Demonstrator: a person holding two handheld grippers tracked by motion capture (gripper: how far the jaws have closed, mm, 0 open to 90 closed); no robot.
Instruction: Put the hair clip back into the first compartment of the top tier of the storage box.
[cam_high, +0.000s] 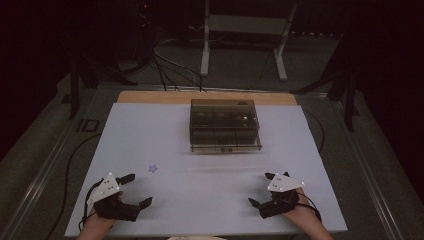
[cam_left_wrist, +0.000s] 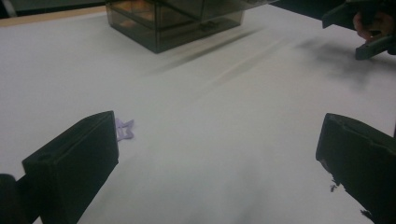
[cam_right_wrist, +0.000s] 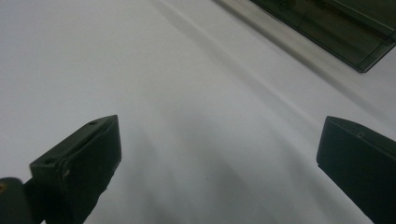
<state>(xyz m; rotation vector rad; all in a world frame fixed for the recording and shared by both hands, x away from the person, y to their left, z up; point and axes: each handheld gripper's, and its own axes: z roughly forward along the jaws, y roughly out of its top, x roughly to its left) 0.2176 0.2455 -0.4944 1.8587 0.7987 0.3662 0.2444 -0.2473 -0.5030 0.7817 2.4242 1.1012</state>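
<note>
A smoky clear plastic box (cam_high: 224, 124) with compartments stands at the far middle of the white table (cam_high: 200, 200); it also shows in the left gripper view (cam_left_wrist: 173, 21) and, by its corner, in the right gripper view (cam_right_wrist: 336, 28). A small purple star-shaped piece (cam_high: 152, 168) lies on the table just ahead of my left gripper (cam_high: 137, 190), beside its left jaw (cam_left_wrist: 125, 129). The left gripper (cam_left_wrist: 215, 149) is open with nothing between its jaws. My right gripper (cam_high: 262, 189) rests near the front right, also open and empty (cam_right_wrist: 217, 149).
Beyond the table's wooden far edge (cam_high: 150, 96) lie cables (cam_high: 170, 65) and a white stand's legs (cam_high: 205, 55) on the floor. The other hand's gripper (cam_left_wrist: 369, 28) appears at the top right of the left gripper view.
</note>
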